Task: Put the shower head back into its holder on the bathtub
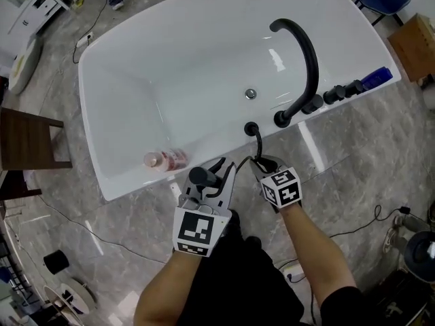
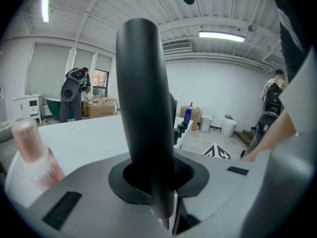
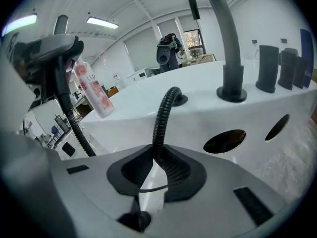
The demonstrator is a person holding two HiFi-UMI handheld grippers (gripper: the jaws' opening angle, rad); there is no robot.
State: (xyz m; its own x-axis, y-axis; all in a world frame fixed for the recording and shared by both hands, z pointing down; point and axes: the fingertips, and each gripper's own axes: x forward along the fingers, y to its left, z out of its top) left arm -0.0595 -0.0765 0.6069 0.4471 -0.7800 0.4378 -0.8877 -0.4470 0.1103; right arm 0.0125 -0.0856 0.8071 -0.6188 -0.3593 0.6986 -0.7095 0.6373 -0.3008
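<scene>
A: How many claws are there?
B: Two. The left claw [image 1: 209, 175] is clamped tight on the one black shower head [image 2: 143, 108]. The right claw [image 1: 262, 163] is pinching the one black hose [image 3: 166, 118].
A: Where is the shower head?
B: Up in the left claw, just outside the near edge of the one white bathtub [image 1: 126, 178]. It is close to the one pink bottle [image 1: 165, 159] on that edge. It is not in its holder.
A: And the hose?
B: It runs from the right claw to one black ring [image 1: 251, 128] on the edge.
A: What else?
B: One tall bent black tap [image 1: 309, 53] and three black knobs [image 1: 333, 95] in a row beside it.
</scene>
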